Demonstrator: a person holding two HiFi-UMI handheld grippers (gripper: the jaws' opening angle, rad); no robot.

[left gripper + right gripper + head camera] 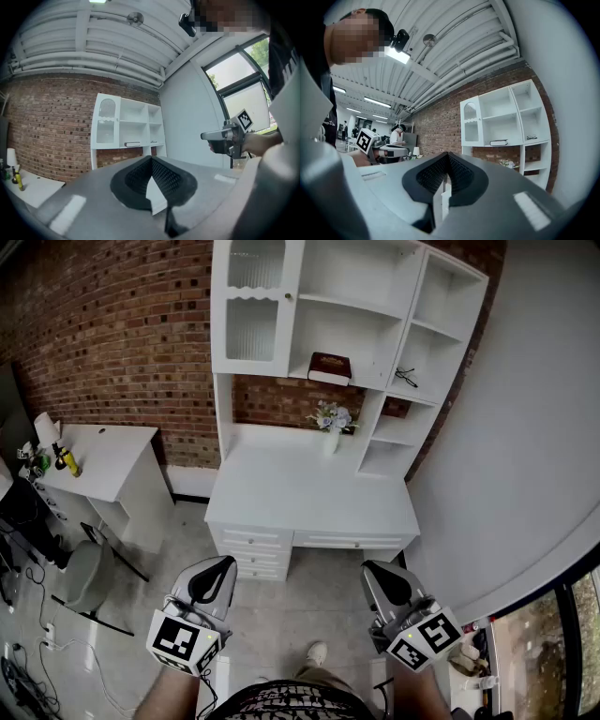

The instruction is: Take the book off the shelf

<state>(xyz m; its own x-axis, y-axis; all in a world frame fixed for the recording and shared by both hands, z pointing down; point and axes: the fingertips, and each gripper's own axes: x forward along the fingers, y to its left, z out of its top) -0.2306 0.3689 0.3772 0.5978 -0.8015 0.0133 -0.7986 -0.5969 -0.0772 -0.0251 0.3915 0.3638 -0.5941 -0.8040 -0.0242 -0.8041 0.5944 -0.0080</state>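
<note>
A dark red book (329,367) lies flat on the middle shelf of the white hutch (370,338) above the desk. It shows small and far off in the left gripper view (132,144) and in the right gripper view (499,142). My left gripper (217,570) and right gripper (380,575) hang low in front of my body, well short of the desk. Both are shut with nothing in them, their jaw tips meeting in the left gripper's (151,159) and the right gripper's (447,155) own views.
A vase of flowers (333,420) stands on the white desk top (300,493) under the book's shelf. Glasses (406,377) lie on the right-hand shelf. A glass cabinet door (253,306) is left of the book. A small white table (103,457) and a chair (86,575) stand at left.
</note>
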